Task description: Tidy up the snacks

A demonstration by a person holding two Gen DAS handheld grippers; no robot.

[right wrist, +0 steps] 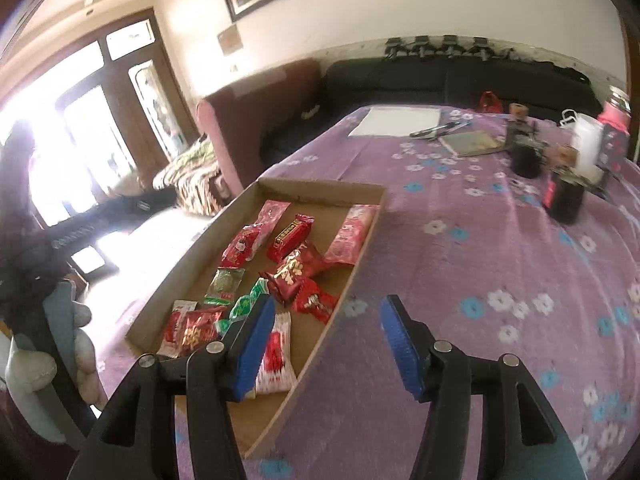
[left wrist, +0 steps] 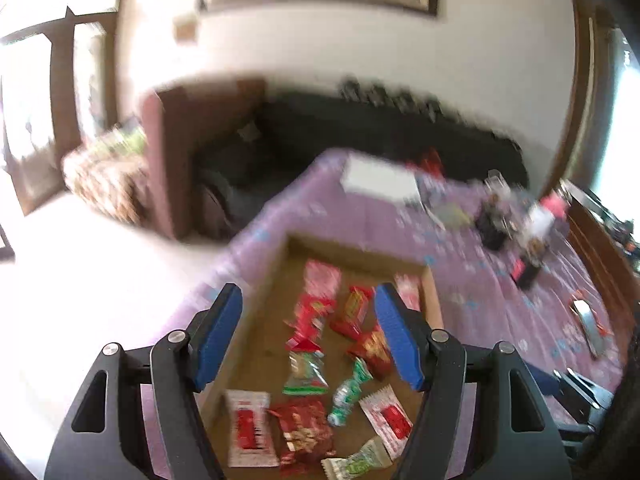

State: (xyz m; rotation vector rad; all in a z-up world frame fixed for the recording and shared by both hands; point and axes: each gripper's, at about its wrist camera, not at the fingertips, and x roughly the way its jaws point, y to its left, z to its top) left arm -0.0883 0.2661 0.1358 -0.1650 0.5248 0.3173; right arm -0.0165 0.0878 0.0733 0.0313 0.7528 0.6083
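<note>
A shallow cardboard tray (left wrist: 276, 268) (right wrist: 320, 188) lies on the purple flowered cloth and holds several wrapped snacks. Among them are red packets (left wrist: 304, 432) (right wrist: 296, 268), pink packets (left wrist: 320, 280) (right wrist: 352, 236), green-and-white candies (left wrist: 348, 396) (right wrist: 244, 308) and white-and-red packets (left wrist: 250, 426) (right wrist: 276, 356). My left gripper (left wrist: 308, 336) is open and empty, above the tray's middle. My right gripper (right wrist: 328, 344) is open and empty, over the tray's right wall near its front end.
On the cloth beyond the tray lie white paper (right wrist: 396, 120), pens (right wrist: 440, 129) and a notebook (right wrist: 472, 143). Dark jars (right wrist: 564, 196), a pink-lidded bottle (right wrist: 616, 112) and a white bag (right wrist: 586, 146) stand at the right. A dark sofa (right wrist: 440, 76) is behind the table.
</note>
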